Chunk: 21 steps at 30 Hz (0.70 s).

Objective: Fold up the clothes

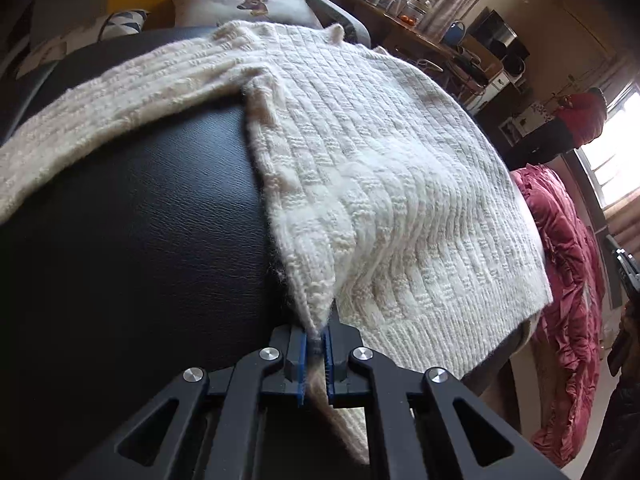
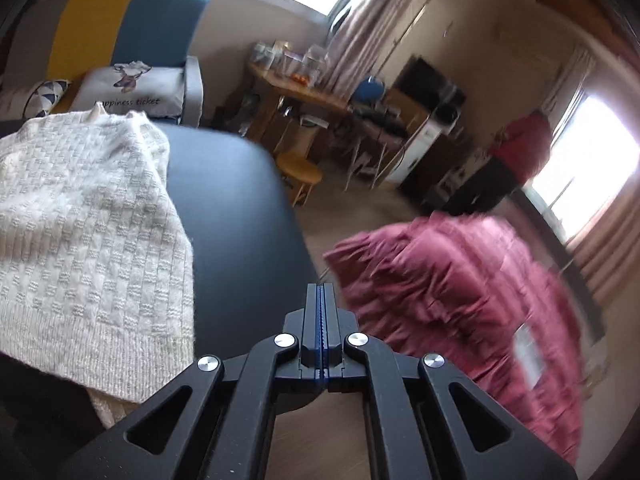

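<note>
Two views, one sweater.
Left wrist: left gripper [image 1: 316, 344] clamped on the cream sweater's [image 1: 360, 168] near corner; body stretches away up-right across the black table [image 1: 140, 220].
Right wrist: right gripper [image 2: 321, 308] closed, empty, off the edge; sweater [image 2: 88, 220] lies left.

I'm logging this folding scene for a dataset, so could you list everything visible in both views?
sweater: one, cream knit, spread on the black surface, a corner pinched in the left claw
black surface: one, padded, under the sweater
quilt: one, dark red, heaped to the right of the black surface
cushions: two, one pale with a printed figure, one with blue triangles, behind the sweater
sofa: one, grey, yellow and blue, at the back
table: one, wooden, cluttered with jars
stool: one, yellow, in front of the table
person: one, red top, by the window
left claw: black with blue pads, shut on the sweater
right claw: black, shut, holding nothing
</note>
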### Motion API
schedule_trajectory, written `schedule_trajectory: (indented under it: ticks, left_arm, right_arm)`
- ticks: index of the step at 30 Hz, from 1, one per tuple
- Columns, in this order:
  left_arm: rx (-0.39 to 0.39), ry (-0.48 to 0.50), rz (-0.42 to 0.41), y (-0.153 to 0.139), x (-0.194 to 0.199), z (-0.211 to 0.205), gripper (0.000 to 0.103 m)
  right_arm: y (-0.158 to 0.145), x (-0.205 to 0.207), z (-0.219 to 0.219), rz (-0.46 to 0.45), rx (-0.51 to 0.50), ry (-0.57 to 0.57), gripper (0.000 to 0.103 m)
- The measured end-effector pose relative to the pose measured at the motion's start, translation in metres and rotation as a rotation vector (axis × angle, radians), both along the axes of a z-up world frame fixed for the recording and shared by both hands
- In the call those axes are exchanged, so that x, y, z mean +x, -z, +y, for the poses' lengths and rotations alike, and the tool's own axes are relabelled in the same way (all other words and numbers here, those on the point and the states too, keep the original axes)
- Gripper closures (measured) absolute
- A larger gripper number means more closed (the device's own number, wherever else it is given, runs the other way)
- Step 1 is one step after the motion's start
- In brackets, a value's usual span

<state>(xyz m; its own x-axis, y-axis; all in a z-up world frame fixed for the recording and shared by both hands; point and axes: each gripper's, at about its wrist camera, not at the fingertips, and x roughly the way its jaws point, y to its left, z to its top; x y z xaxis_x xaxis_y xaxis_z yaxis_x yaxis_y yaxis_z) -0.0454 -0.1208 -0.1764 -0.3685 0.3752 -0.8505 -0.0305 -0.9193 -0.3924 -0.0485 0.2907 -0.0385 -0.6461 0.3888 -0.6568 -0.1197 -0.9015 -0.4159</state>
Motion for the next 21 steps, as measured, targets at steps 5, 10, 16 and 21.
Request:
schedule_trajectory:
  ticks: [5,10,16,21]
  left_arm:
    - [0.093,-0.022,-0.037,0.001,-0.001,-0.008,0.096]
    - [0.126,0.006,-0.036,-0.001,-0.003,-0.002,0.087]
    - [0.162,0.003,-0.014,-0.006,-0.001,-0.001,0.078]
    - [0.198,-0.058,-0.011,-0.005,0.001,-0.023,0.075]
  right_arm:
    - [0.052,0.000,0.007,-0.157,-0.362,-0.053,0.089]
    - [0.105,0.026,0.011,-0.203,-0.560,-0.070,0.080]
    - [0.122,0.036,0.017,-0.163,-0.673,-0.113,0.070]
    - [0.127,0.048,0.014,-0.177,-0.719,-0.200,0.050]
